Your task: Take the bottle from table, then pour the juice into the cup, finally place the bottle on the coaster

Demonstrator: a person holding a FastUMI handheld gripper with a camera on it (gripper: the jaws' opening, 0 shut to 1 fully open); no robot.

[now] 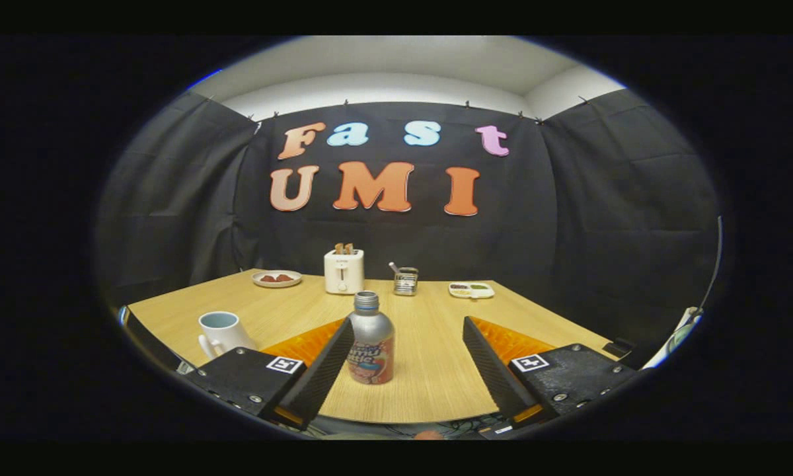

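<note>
Gripper nearest, fingers spread wide, nothing held. Bottle upright on the table, between the fingers but close against the left one, well apart from the right. Metal body, cap apparently off: likely stiff, smooth, a bit slippery, weight depending on the juice inside, prone to spilling if tipped early. Best taken across the labelled midsection, below the shoulder. Cup at near left, beyond the left finger. Toaster far behind.
</note>
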